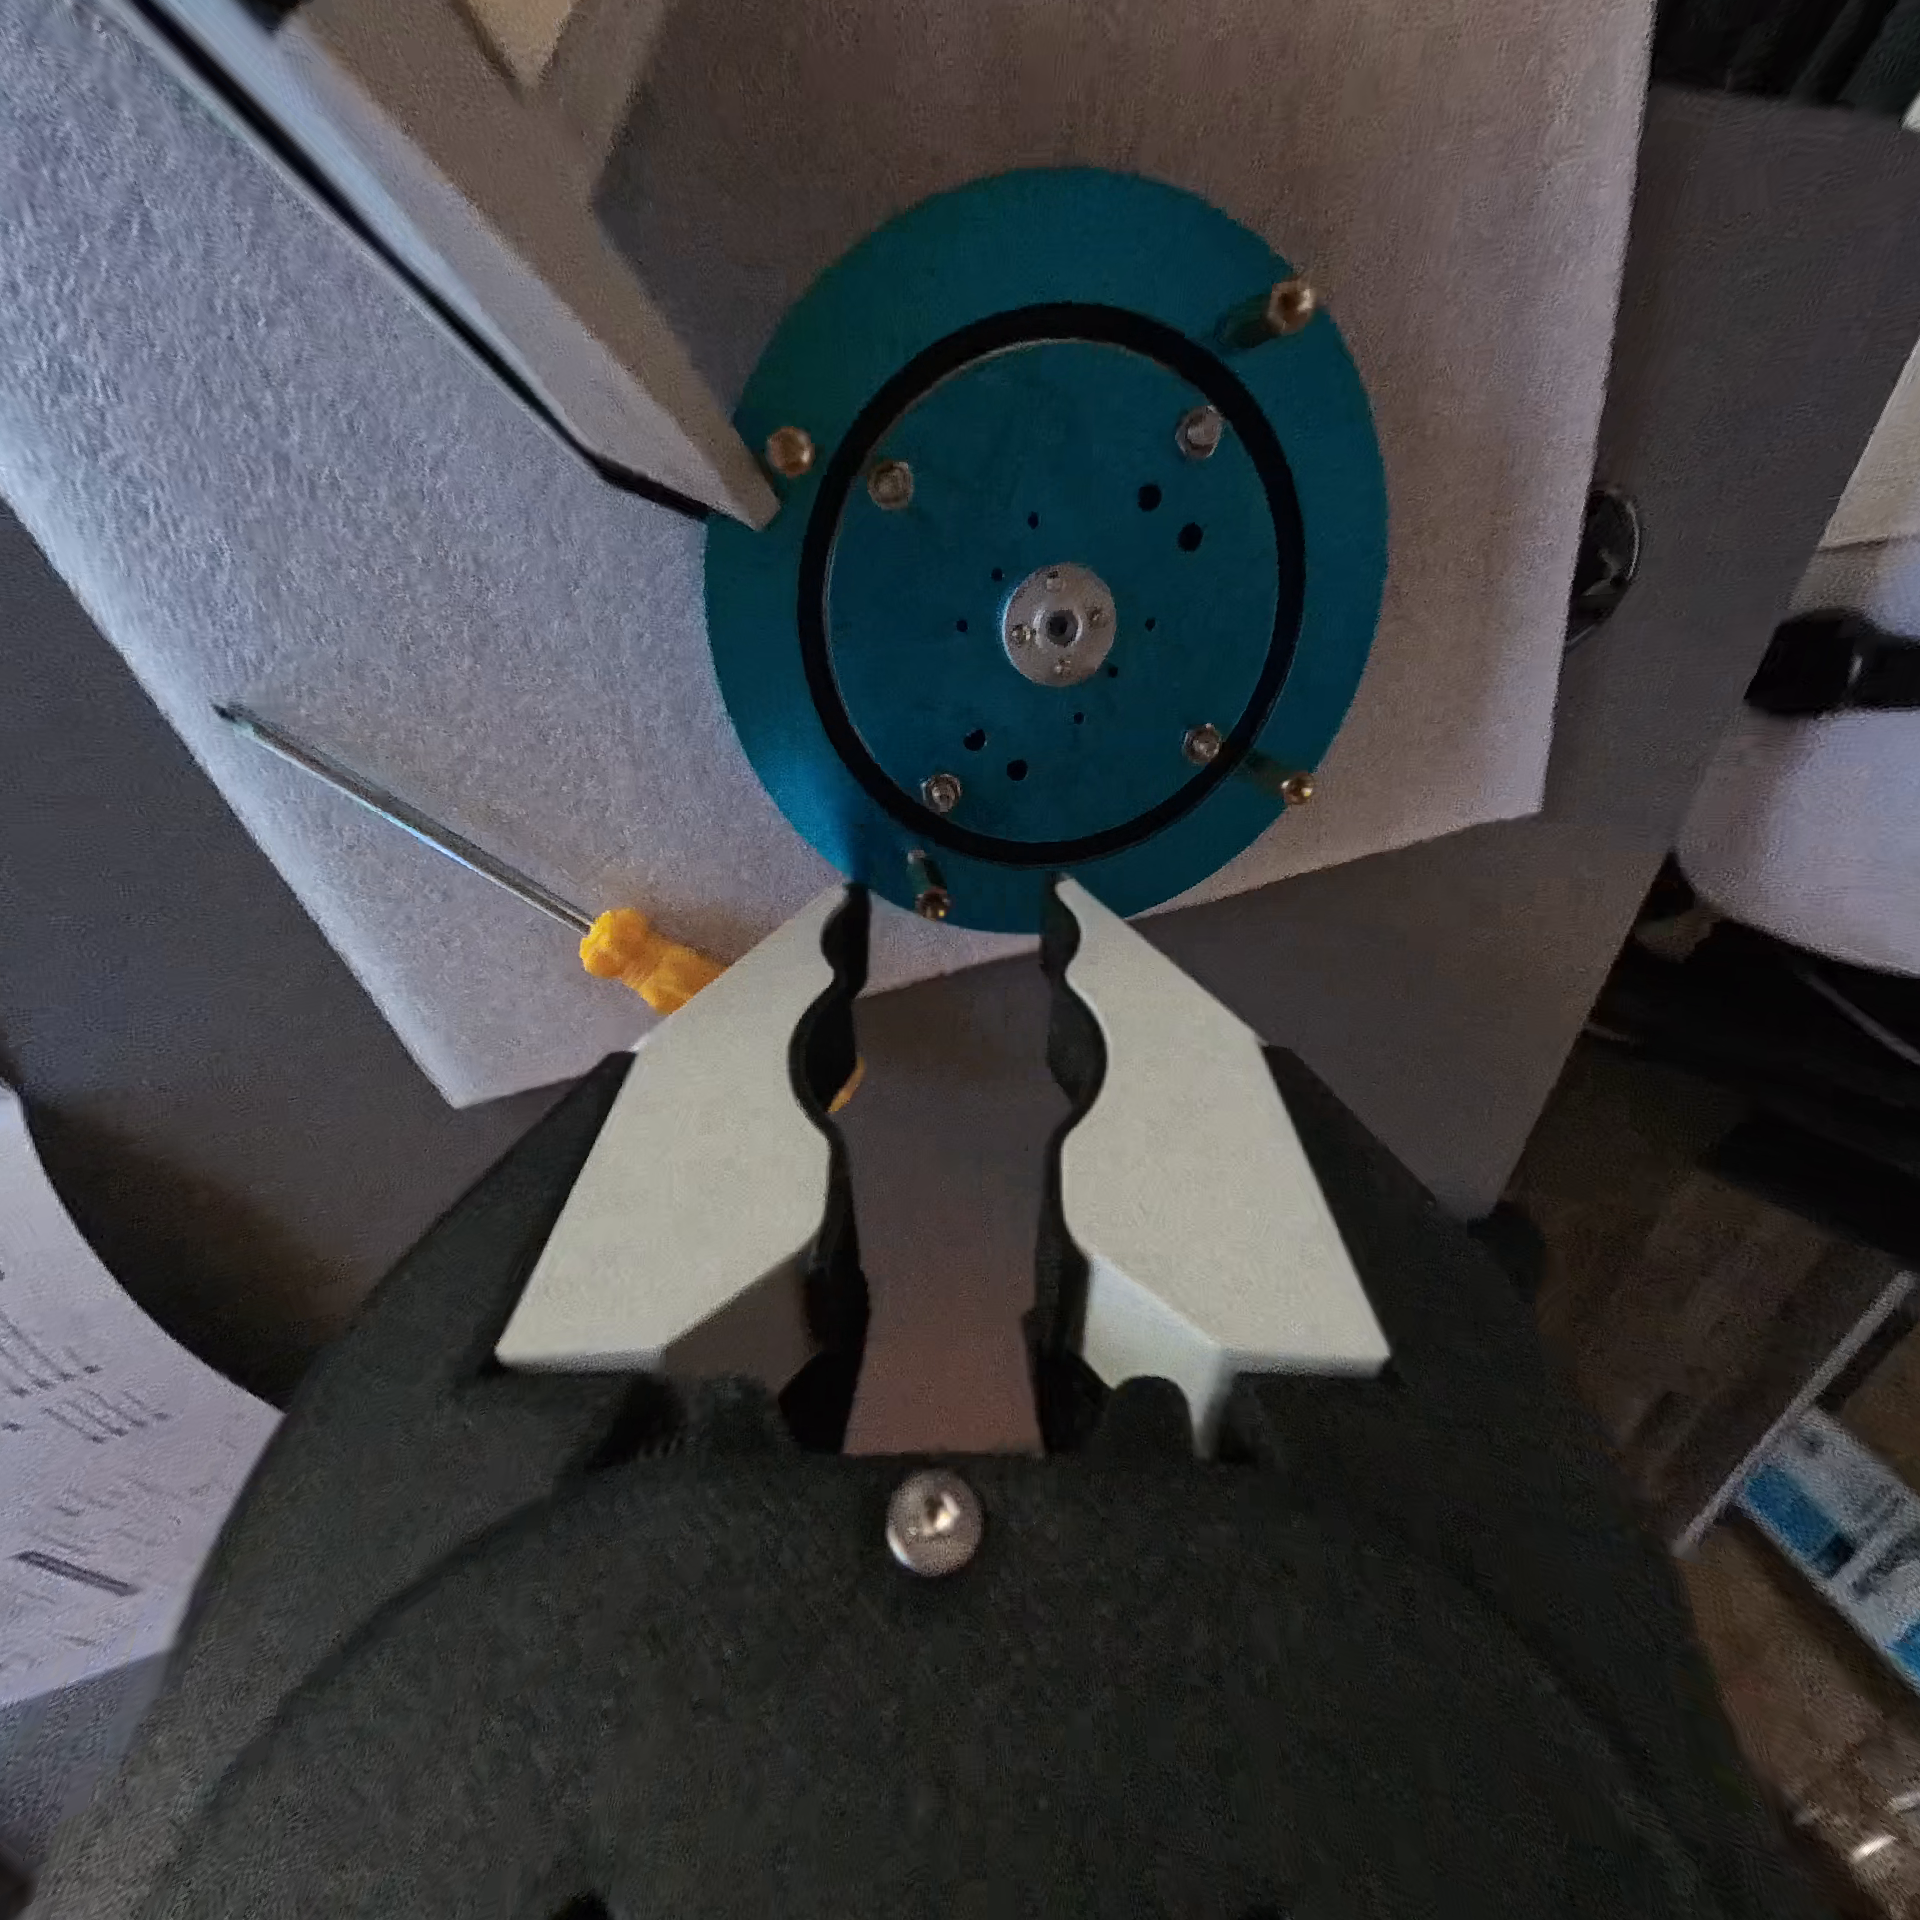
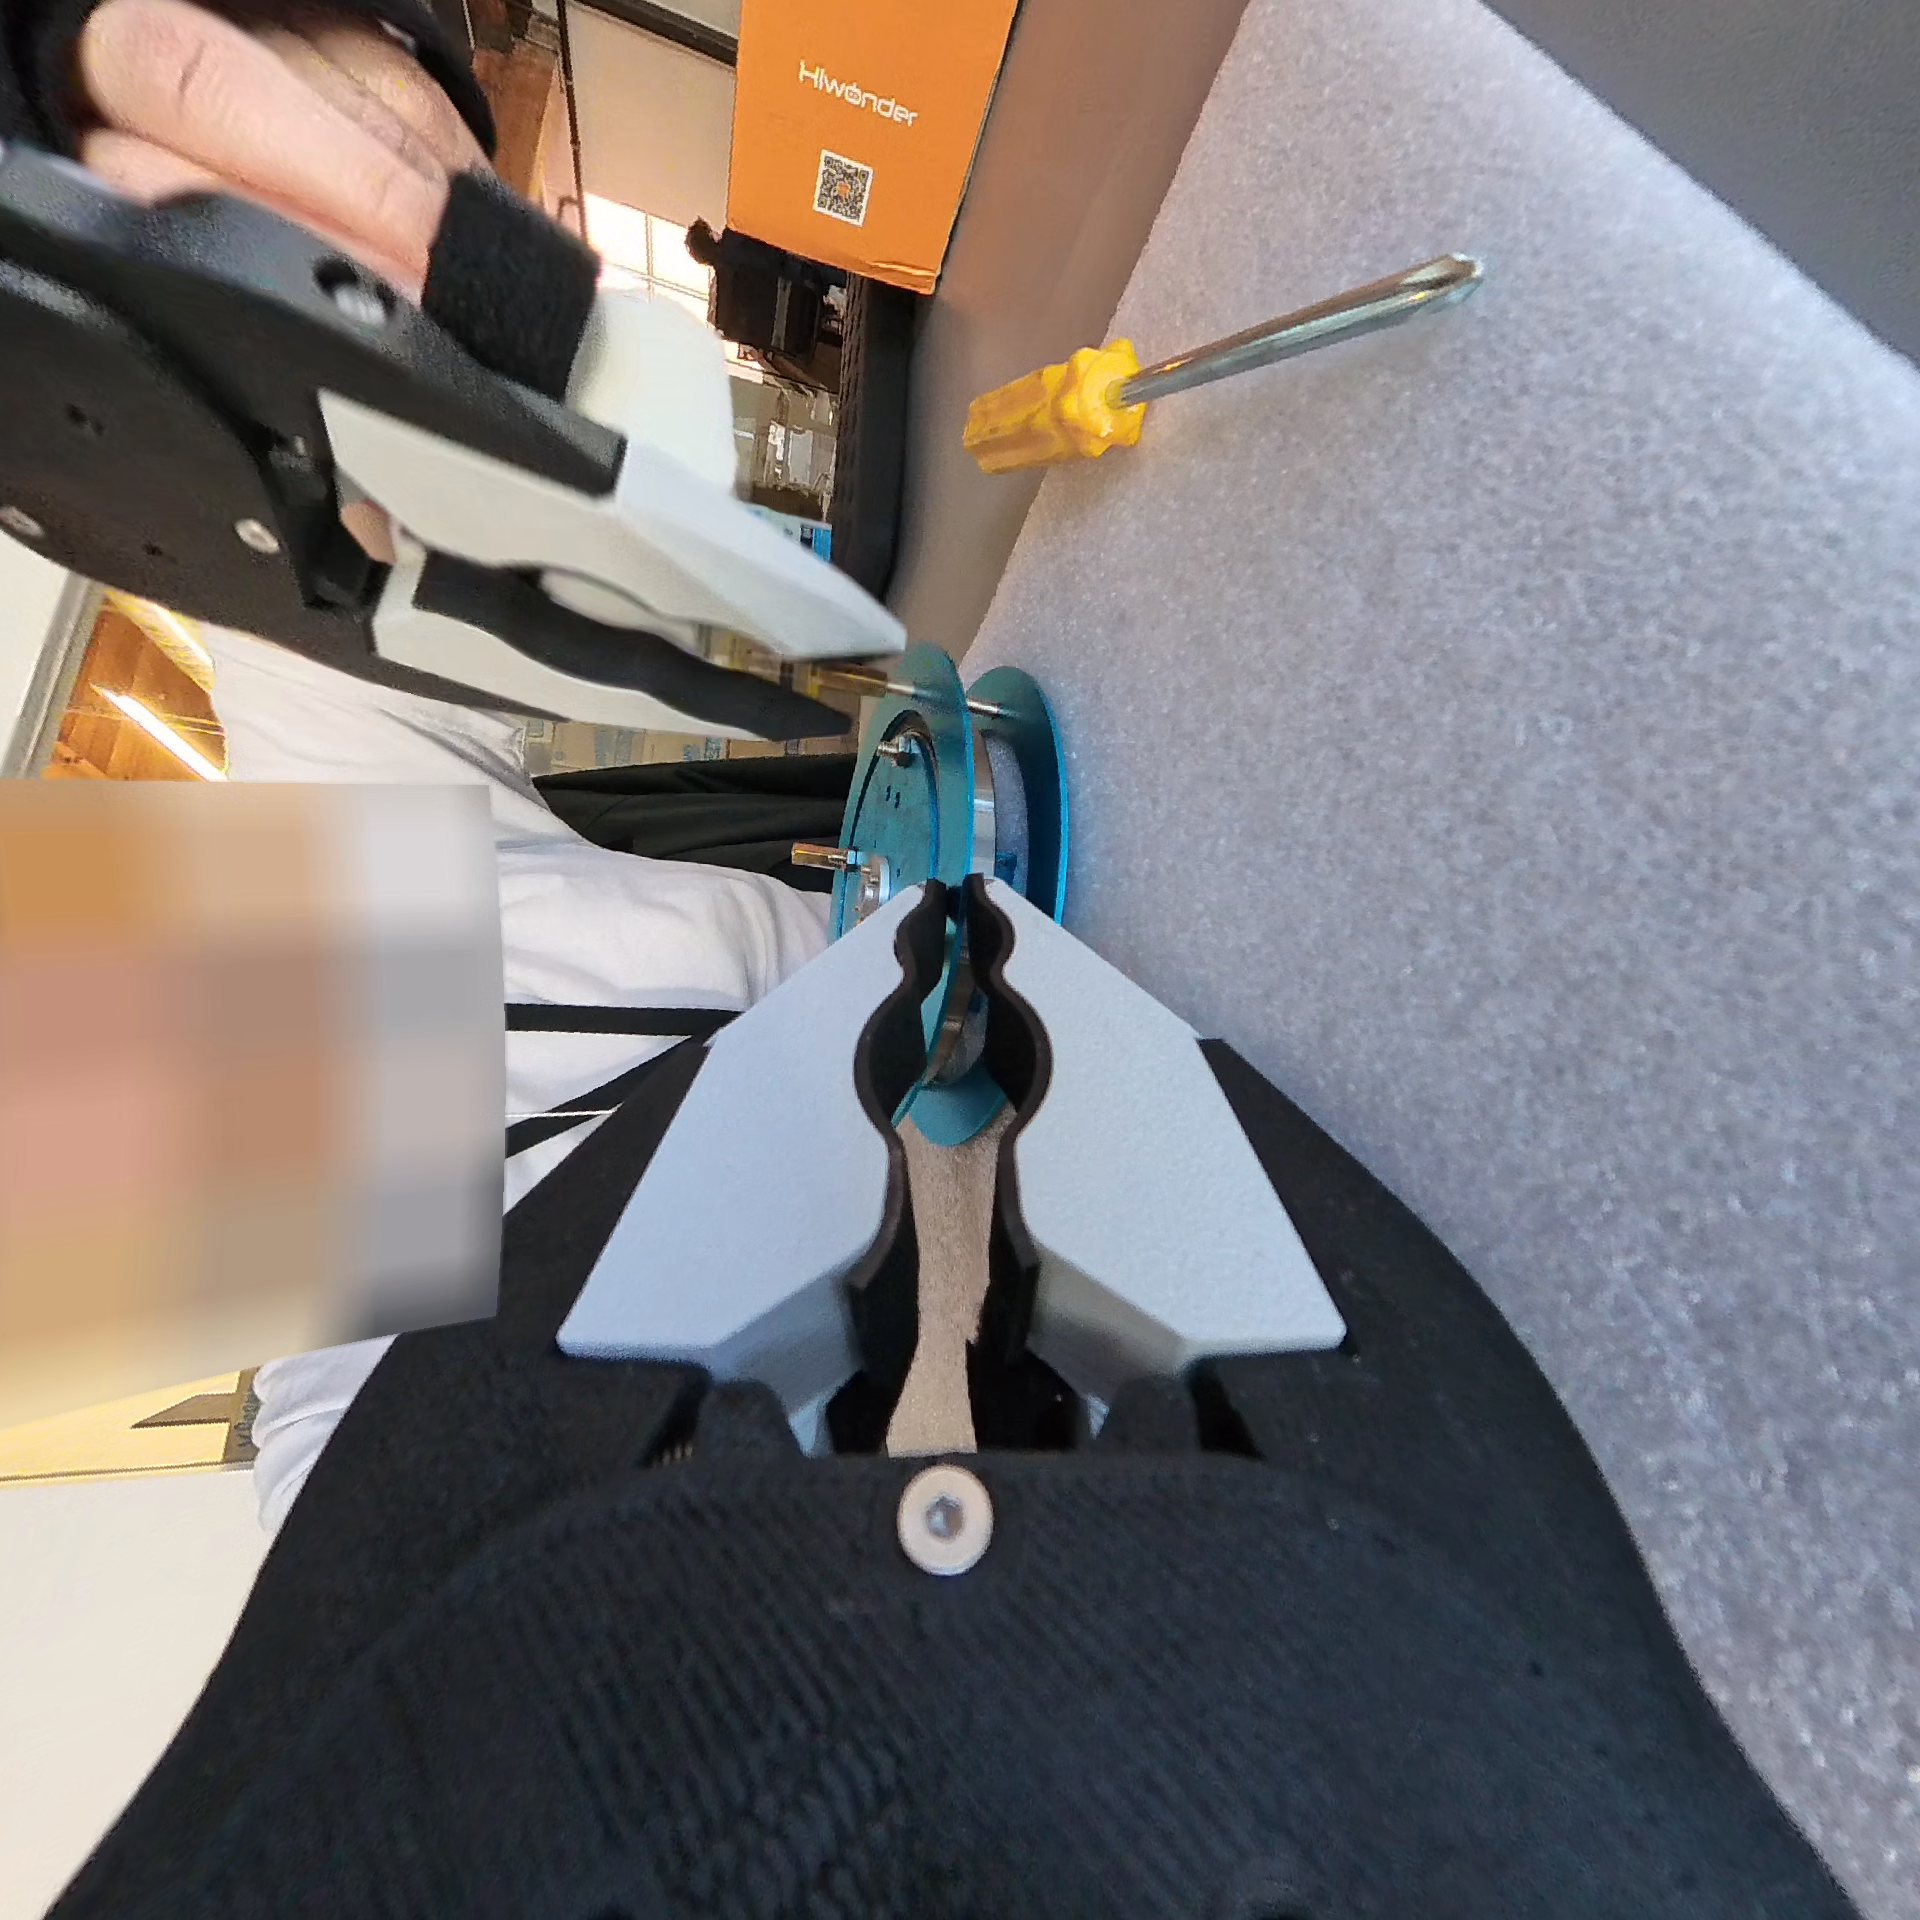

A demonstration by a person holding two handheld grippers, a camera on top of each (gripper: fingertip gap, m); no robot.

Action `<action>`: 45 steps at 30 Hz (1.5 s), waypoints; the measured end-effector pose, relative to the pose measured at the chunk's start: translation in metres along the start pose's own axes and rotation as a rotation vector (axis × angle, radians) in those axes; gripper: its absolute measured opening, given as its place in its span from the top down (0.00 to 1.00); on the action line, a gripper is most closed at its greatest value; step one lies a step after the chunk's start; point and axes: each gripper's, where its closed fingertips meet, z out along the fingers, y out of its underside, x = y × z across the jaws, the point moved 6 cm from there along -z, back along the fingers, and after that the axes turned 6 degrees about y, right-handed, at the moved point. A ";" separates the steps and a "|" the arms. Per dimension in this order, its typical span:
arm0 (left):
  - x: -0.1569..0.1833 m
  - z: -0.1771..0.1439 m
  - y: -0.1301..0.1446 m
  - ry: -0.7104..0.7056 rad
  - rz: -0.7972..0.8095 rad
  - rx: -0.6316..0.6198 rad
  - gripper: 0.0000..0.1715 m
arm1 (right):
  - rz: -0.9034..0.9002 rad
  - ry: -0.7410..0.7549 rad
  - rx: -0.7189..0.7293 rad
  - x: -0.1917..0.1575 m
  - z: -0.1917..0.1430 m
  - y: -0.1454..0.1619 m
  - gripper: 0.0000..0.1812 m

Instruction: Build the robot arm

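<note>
A blue round plate assembly, two discs stacked on brass standoffs, lies on a white foam sheet. My left gripper is open, its fingertips on either side of a brass standoff at the plate's near rim, with clear gaps on both sides. My right gripper is shut on the edge of the upper blue disc. It also shows in the left wrist view at the plate's left rim. The left gripper shows in the right wrist view, held by a hand.
A yellow-handled screwdriver lies on the foam beside the plate, its handle partly under my left finger. The foam rests on a grey table. An orange box, a printed sheet and a person in white are nearby.
</note>
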 end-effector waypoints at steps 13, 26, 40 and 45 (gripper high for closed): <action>-0.008 0.002 0.013 0.133 -0.829 0.365 0.95 | -0.004 0.002 0.005 0.000 0.000 0.000 0.99; -0.003 0.001 -0.001 -0.085 0.144 -0.057 0.97 | -0.005 -0.001 0.005 0.000 0.000 0.000 0.99; -0.008 0.003 0.020 0.164 -0.838 0.339 0.93 | -0.009 -0.004 0.005 0.000 0.000 0.000 0.99; -0.012 0.005 0.017 0.129 -0.804 0.313 0.97 | -0.014 -0.005 0.011 0.000 0.000 0.000 0.99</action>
